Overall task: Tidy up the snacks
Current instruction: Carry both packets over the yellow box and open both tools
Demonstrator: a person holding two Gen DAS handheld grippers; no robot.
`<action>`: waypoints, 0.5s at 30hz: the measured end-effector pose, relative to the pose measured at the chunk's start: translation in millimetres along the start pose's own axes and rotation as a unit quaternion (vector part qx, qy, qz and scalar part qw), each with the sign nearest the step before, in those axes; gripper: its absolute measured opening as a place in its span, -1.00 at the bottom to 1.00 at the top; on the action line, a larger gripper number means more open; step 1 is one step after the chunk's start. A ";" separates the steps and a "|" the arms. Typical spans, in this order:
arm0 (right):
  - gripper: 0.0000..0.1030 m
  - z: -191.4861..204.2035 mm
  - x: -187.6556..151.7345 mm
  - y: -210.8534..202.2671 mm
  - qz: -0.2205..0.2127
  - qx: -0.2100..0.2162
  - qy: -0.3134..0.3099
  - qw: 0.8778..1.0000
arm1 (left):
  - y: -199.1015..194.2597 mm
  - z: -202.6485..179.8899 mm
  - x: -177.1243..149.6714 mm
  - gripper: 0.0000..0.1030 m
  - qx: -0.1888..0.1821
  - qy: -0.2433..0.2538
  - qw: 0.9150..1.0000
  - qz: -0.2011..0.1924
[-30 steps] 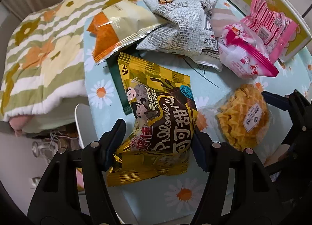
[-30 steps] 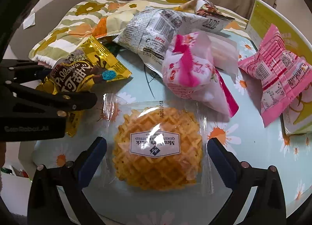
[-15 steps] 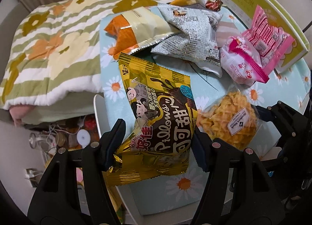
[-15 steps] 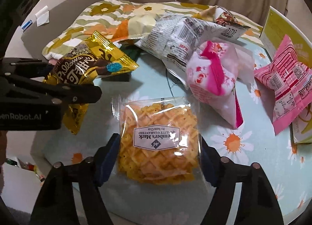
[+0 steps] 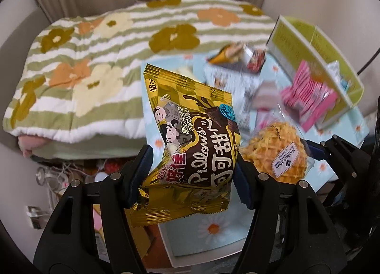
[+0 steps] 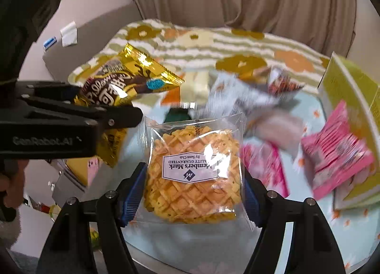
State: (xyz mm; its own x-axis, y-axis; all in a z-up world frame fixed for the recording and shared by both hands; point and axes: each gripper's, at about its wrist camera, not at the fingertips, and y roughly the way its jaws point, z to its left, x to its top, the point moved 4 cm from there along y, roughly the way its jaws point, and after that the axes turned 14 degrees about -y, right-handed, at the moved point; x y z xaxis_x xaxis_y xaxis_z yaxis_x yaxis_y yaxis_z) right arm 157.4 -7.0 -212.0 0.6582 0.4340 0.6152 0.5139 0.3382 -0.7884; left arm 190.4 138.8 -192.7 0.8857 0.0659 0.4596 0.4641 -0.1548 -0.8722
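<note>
My left gripper is shut on a gold and brown Pillows snack bag and holds it in the air above the table's near edge; the bag also shows at the left of the right wrist view. My right gripper is shut on a clear packet holding a golden waffle, lifted off the table; the packet also shows in the left wrist view. The left gripper hangs just left of the waffle.
A daisy-print tablecloth covers the small table. On it lie a pink striped packet, a pink and white bag, a grey printed bag and a yellow-green box. A flowered blanket lies behind.
Both grippers have risen and tilted up with their snacks, lifting the Pillows bag and the waffle packet clear of the table. The right gripper closed on the waffle about half a second ago.
</note>
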 end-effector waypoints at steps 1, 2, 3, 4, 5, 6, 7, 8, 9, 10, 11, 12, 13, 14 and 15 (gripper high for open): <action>0.33 -4.6 3.3 -5.9 -0.004 -0.003 0.005 1.000 | -4.8 -3.6 5.9 0.18 -0.003 0.000 1.000 -0.006; 0.33 -11.4 8.2 -11.4 -0.008 -0.006 0.009 1.000 | -9.4 -7.8 11.7 0.18 -0.007 0.002 1.000 -0.013; 0.33 -20.1 13.3 -19.4 -0.013 -0.011 0.014 1.000 | -13.8 -13.3 17.4 0.18 -0.009 0.006 1.000 -0.019; 0.33 -26.2 16.3 -25.0 -0.017 -0.015 0.018 1.000 | -17.9 -20.3 23.9 0.18 -0.011 0.011 1.000 -0.025; 0.33 -35.3 20.0 -32.3 -0.021 -0.021 0.021 0.999 | -19.9 -24.2 27.7 0.18 -0.014 0.013 0.999 -0.029; 0.33 -44.6 24.3 -39.7 -0.025 -0.027 0.024 0.999 | -23.2 -31.7 33.8 0.18 -0.018 0.016 0.999 -0.035; 0.33 -55.6 25.1 -45.9 -0.028 -0.032 0.027 0.999 | -25.0 -37.7 37.6 0.18 -0.021 0.017 0.999 -0.038; 0.33 -66.3 26.0 -53.2 -0.033 -0.038 0.031 0.998 | -26.9 -45.2 42.0 0.18 -0.024 0.019 0.999 -0.042; 0.33 -77.9 27.4 -60.4 -0.036 -0.043 0.035 0.998 | -28.5 -53.3 46.3 0.18 -0.026 0.020 0.998 -0.047; 0.33 -91.3 28.0 -67.5 -0.040 -0.048 0.041 0.997 | -29.7 -63.1 51.2 0.18 -0.028 0.022 0.998 -0.051; 0.33 -102.2 28.0 -72.9 -0.043 -0.052 0.046 0.997 | -30.2 -73.1 55.2 0.18 -0.030 0.024 0.998 -0.055; 0.33 -119.6 27.2 -80.2 -0.047 -0.055 0.053 0.996 | -30.3 -83.6 58.4 0.18 -0.033 0.026 0.997 -0.057; 0.33 -131.3 26.8 -85.7 -0.050 -0.059 0.056 0.995 | -30.2 -96.3 62.1 0.18 -0.035 0.027 0.997 -0.061; 0.33 -145.9 25.5 -91.8 -0.053 -0.064 0.057 0.995 | -29.6 -110.6 65.6 0.18 -0.039 0.028 0.997 -0.064; 0.33 -160.8 23.9 -97.5 -0.055 -0.069 0.056 0.995 | -28.5 -125.8 68.2 0.18 -0.043 0.028 0.997 -0.066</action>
State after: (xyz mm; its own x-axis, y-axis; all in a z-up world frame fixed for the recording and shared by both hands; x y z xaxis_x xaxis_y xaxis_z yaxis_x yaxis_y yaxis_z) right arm 211.5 -163.9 -120.4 0.6472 0.3031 0.6995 0.6509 0.2579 -0.7140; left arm 235.9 23.8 -115.5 0.8143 0.0370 0.5793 0.5708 -0.2322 -0.7876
